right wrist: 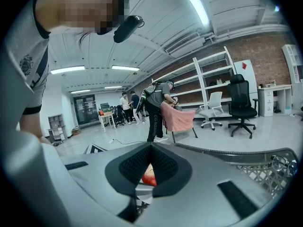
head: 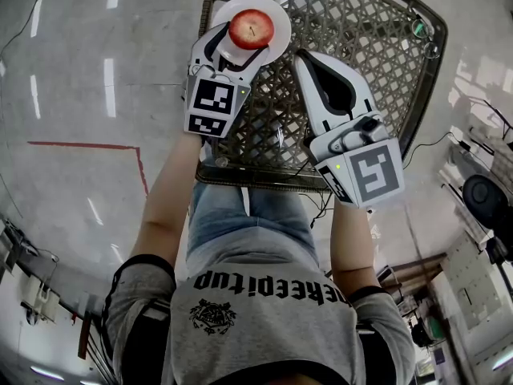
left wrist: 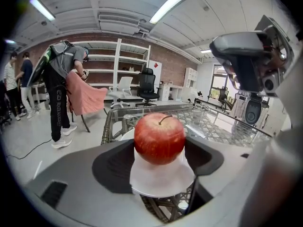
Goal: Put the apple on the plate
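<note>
A red apple stands stem-up on a white plate at the far left corner of a wicker table. My left gripper reaches over the plate with one jaw on each side of the apple, both pads against its flanks. In the left gripper view the apple fills the gap between the dark pads and rests on the plate. My right gripper hovers over the table just right of the plate, shut and empty. In the right gripper view its pads meet, with a sliver of apple below them.
The table has a lattice top and a raised woven rim close to my legs. A small cable item lies at its far right corner. People, shelves and office chairs stand farther off on the grey floor.
</note>
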A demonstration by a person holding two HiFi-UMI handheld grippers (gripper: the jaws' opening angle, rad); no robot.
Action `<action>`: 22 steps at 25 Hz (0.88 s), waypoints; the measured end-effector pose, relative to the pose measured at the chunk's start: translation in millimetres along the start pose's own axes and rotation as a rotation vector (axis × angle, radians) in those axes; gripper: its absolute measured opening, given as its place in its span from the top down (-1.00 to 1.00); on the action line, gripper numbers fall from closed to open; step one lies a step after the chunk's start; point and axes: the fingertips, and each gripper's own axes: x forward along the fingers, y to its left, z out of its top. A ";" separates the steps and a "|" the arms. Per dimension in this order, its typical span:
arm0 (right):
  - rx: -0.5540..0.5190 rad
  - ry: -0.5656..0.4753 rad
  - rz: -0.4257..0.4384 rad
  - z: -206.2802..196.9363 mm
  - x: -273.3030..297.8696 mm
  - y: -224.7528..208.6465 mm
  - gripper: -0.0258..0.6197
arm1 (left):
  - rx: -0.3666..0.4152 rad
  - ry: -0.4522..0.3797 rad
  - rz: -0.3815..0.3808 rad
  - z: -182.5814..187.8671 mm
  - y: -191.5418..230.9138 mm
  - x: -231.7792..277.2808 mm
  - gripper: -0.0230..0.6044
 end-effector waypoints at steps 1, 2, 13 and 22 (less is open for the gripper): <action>0.000 0.001 0.001 -0.3 0.4 0.0 0.92 | -0.003 -0.001 0.000 -0.4 0.2 0.3 -0.27; -0.001 0.002 0.002 -0.6 0.7 0.0 0.92 | -0.004 -0.002 0.001 -0.5 0.2 0.4 -0.27; -0.001 0.004 0.005 -3.1 2.0 -1.5 0.92 | -0.015 -0.007 -0.005 -2.7 -0.7 2.1 -0.28; -0.005 0.002 0.005 -2.7 0.6 2.5 0.92 | -0.029 -0.024 -0.024 -5.2 -2.4 -0.2 -0.30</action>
